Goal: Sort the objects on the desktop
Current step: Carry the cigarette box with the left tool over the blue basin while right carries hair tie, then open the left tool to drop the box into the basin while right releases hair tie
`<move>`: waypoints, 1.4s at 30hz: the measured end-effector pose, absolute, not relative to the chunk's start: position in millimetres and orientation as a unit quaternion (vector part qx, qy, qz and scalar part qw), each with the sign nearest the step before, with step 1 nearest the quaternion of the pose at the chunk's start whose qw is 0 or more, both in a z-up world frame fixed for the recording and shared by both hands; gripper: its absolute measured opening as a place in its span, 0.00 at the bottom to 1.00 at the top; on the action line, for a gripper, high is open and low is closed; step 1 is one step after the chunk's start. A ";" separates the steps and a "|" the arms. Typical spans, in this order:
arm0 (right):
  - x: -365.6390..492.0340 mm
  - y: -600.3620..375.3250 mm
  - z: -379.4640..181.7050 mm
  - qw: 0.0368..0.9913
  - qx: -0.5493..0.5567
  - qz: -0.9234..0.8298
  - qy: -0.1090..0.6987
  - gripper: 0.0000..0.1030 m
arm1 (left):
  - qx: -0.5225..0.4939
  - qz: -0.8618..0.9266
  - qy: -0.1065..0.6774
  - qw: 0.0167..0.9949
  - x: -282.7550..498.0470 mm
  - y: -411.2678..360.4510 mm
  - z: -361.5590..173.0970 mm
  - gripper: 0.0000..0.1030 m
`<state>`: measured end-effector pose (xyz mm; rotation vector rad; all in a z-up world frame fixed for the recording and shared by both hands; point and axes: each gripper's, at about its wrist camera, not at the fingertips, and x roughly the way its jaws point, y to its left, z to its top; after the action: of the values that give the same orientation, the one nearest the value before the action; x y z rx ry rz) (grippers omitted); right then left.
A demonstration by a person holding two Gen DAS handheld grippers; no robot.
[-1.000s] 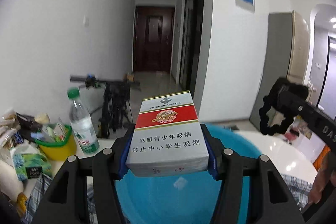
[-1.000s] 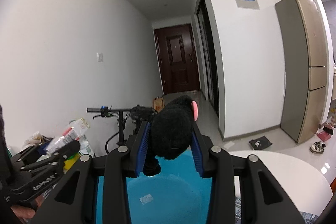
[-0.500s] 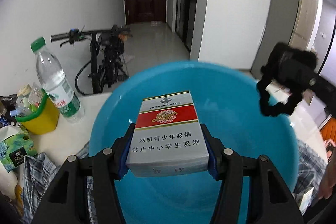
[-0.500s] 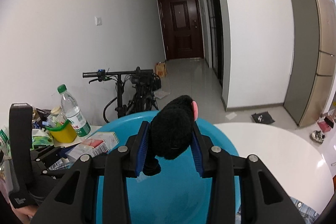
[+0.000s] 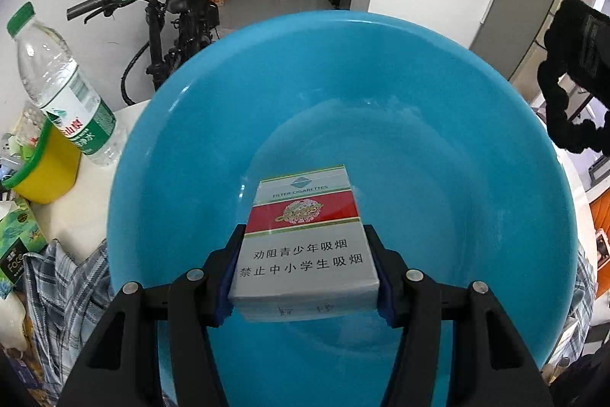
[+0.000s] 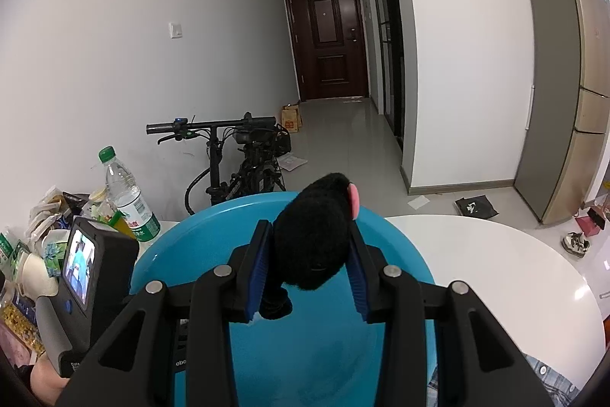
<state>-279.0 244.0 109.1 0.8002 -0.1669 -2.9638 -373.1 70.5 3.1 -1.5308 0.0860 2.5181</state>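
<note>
One basin (image 5: 236,94), two bottles (image 6: 129,193)

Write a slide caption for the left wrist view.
Left gripper holds a cigarette pack over a blue basin.

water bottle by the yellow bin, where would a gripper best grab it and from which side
Probably the labelled body of the water bottle, approached from the blue basin side. It stands upright with round, near-straight walls there; the yellow bin crowds its other side, and the green cap is narrow.
</note>
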 end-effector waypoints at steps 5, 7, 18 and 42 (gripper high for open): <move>-280.3 247.6 109.9 0.030 0.259 -0.964 -0.059 0.35 | -0.524 0.845 0.013 0.110 -376.0 73.0 0.5 0.58; -280.1 249.2 110.1 0.029 0.259 -0.964 -0.061 0.35 | -0.527 0.843 0.016 0.109 -377.1 73.7 -1.2 0.58; -281.0 254.6 110.1 0.018 0.259 -0.964 -0.063 0.35 | -0.512 0.853 0.006 0.105 -379.4 65.4 6.6 0.64; -320.0 236.2 50.0 0.059 0.403 -0.913 -0.019 0.36 | -0.461 0.883 -0.017 0.081 -369.5 49.3 35.4 0.82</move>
<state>-320.0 236.2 50.0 1.2210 -0.0572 -2.7649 -369.5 49.3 35.4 -1.3791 -0.0500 2.6402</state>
